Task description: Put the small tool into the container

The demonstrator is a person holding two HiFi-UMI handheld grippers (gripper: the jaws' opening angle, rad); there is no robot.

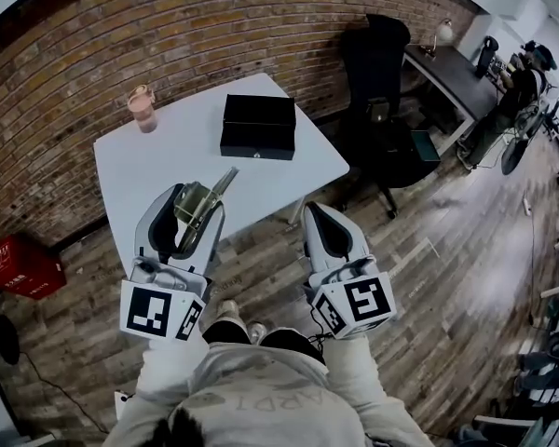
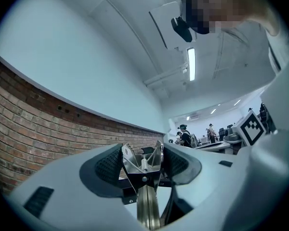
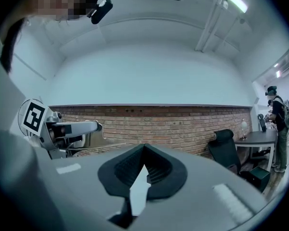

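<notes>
holding the small metal tool point(image 2: 143, 167) with both jaws clamped on it, the left gripper point(image 1: 198, 199) hangs over the white table's point(image 1: 149, 168) near edge. the black container point(image 1: 258, 126) sits mid-table, well apart. the right gripper point(image 3: 143, 153) has its jaws pressed together with nothing between them. 1 pink cup point(image 1: 143, 110) stands at the far corner.

Head camera looks steeply down; both gripper cameras tilt upward, sharing the brick wall point(image 1: 121, 26).
</notes>
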